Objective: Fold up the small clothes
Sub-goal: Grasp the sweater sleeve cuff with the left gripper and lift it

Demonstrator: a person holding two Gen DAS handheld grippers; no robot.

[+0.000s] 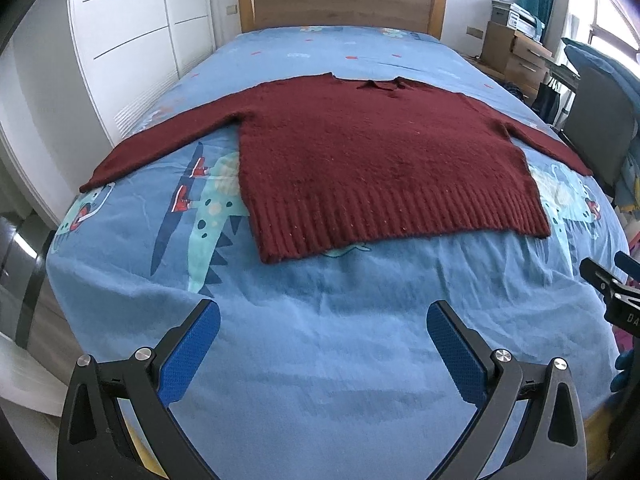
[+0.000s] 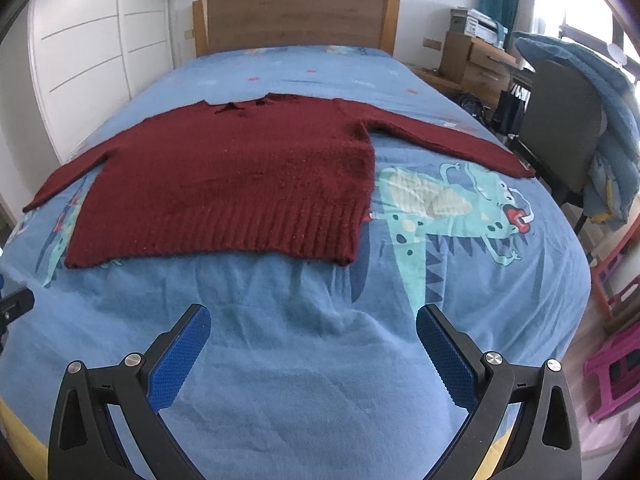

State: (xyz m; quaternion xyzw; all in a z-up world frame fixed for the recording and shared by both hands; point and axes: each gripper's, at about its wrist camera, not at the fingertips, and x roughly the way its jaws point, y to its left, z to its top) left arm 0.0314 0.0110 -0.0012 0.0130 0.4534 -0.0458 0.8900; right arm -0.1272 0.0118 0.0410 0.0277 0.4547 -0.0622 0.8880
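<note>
Sweater in dark red wool is lying flat on the blue bed cover, front side down or up we cannot tell, with both sleeves stretched out to the sides and the collar pointing toward the wooden headboard. We are holding the left gripper and the right gripper over the near part of the bed, both with the blue pads spread wide apart and nothing between them. The garment is lying straight ahead of both tools, and its ribbed hem is the edge nearest to us; the long line from cuff to cuff is running across our view, left to right. In the left wrist view the left sleeve is reaching out on our left, and in the right wrist view the right sleeve is reaching out on our right, so we are judging that each tool is nearer to its own sleeve. No fold is made yet.
</note>
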